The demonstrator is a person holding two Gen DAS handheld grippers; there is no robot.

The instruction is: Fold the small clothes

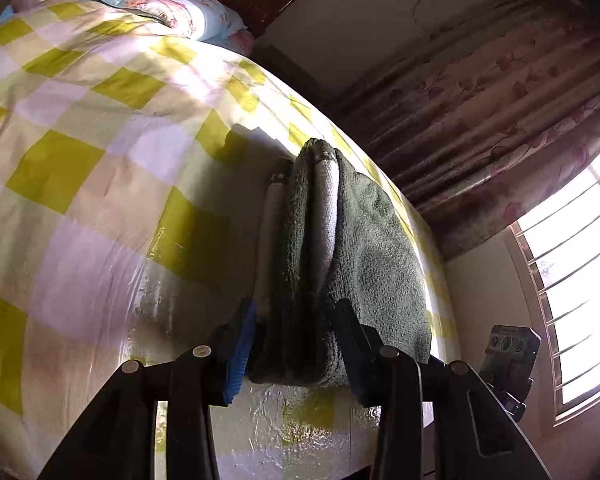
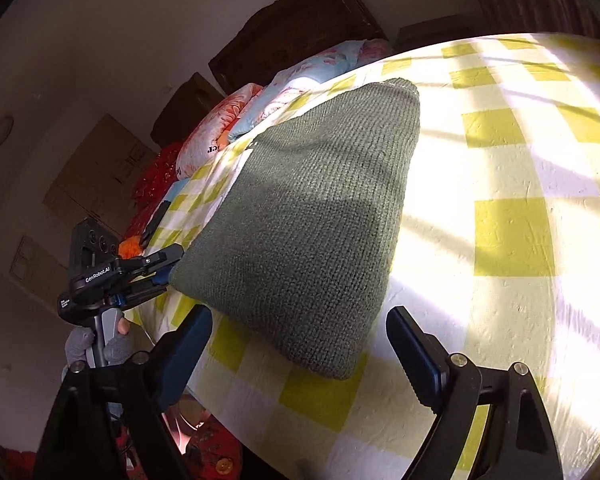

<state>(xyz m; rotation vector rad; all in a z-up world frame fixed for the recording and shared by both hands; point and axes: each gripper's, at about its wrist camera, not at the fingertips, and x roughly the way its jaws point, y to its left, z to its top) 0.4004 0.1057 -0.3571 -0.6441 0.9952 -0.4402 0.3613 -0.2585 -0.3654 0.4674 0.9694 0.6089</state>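
I judge the green knit garment (image 2: 300,216) folded on the bed (image 2: 520,240); my left gripper (image 1: 296,344) pinches its near-left edge, my right gripper (image 2: 300,344) gapes empty.

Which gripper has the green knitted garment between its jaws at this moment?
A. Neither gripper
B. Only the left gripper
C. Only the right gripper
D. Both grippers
B. In the left wrist view the folded edge of the green knitted garment sits between the jaws of the left gripper, while the right gripper stands open with both jaws clear of the cloth.
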